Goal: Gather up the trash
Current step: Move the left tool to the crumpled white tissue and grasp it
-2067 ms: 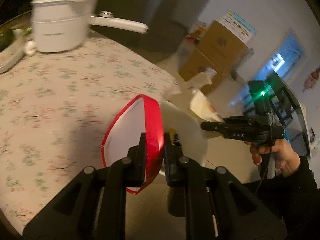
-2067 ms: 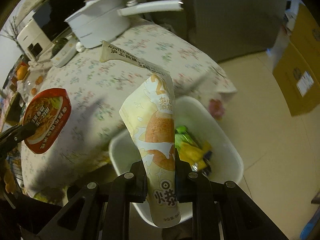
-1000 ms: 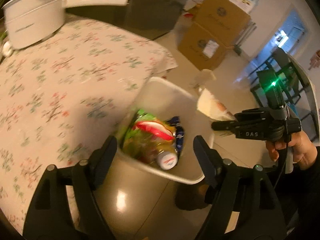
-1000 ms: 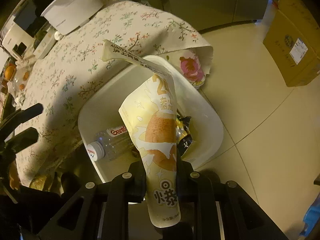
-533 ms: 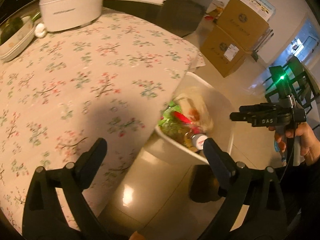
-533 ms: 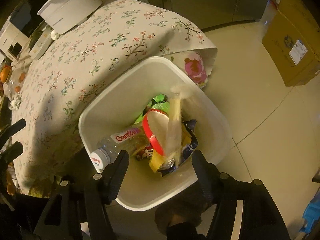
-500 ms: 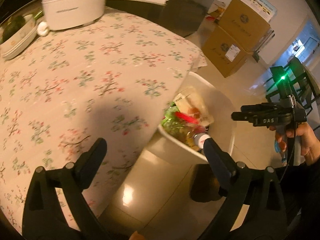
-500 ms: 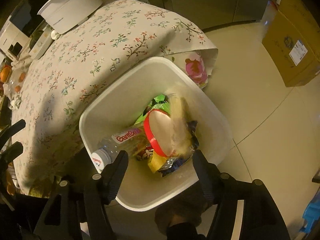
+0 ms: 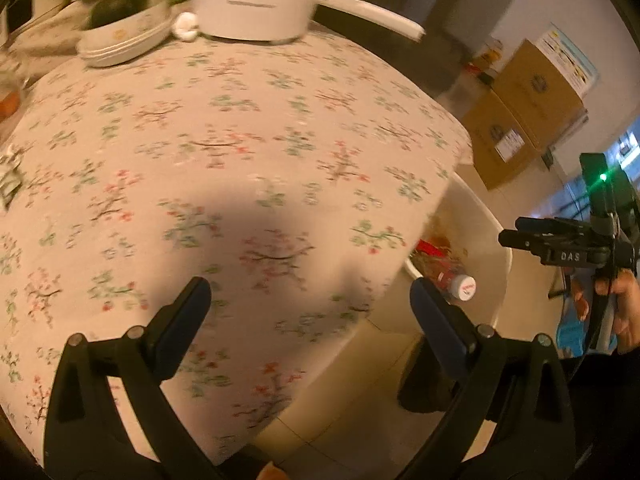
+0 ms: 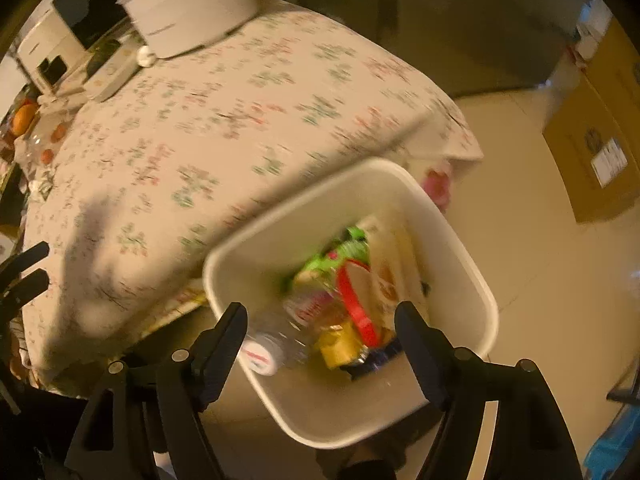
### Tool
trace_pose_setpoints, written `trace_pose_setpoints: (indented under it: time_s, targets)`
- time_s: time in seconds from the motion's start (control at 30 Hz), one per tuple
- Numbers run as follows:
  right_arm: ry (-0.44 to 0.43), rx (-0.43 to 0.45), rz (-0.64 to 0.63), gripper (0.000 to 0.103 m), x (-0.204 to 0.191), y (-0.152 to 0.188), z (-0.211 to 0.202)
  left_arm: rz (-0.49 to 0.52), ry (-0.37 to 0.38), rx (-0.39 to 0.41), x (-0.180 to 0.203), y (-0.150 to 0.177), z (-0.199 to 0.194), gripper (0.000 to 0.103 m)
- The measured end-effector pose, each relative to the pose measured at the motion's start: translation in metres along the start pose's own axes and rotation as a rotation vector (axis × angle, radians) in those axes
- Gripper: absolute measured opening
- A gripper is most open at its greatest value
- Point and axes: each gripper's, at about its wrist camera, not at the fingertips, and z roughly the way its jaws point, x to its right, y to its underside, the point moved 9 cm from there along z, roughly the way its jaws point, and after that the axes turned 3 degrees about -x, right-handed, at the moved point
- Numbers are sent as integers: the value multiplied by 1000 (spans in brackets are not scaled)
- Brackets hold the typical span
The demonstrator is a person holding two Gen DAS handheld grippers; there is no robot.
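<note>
Only the right wrist view looks into the trash bin.

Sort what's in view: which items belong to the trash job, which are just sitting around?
Job:
- white bin beside the table
- in it: clear bottle, red-rimmed lid, green wrapper
- left hand-held gripper and right hand-held gripper, both open and empty

Lying about:
- white pot
- dish
- cardboard boxes
- floral tablecloth
</note>
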Motion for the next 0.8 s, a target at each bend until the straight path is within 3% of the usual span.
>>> trace_pose_setpoints:
  time_s: [0.17,0.37,0.6,0.8]
  targets:
    - [0,24,-65,80,-41,-17,4,-66,-33,35,-33,-3,-11,100]
    - [-17,47,-111,81,-88,-40,10,-160,-130,101,-87,-9,-26,101]
    - [-30,58,-156,82,-135,-60,24,-316,-326,212,-184,-25,-61,101]
    - [-20,78,-186,82,-159,-78,35,-428,-395,252,-258,-47,-61,101]
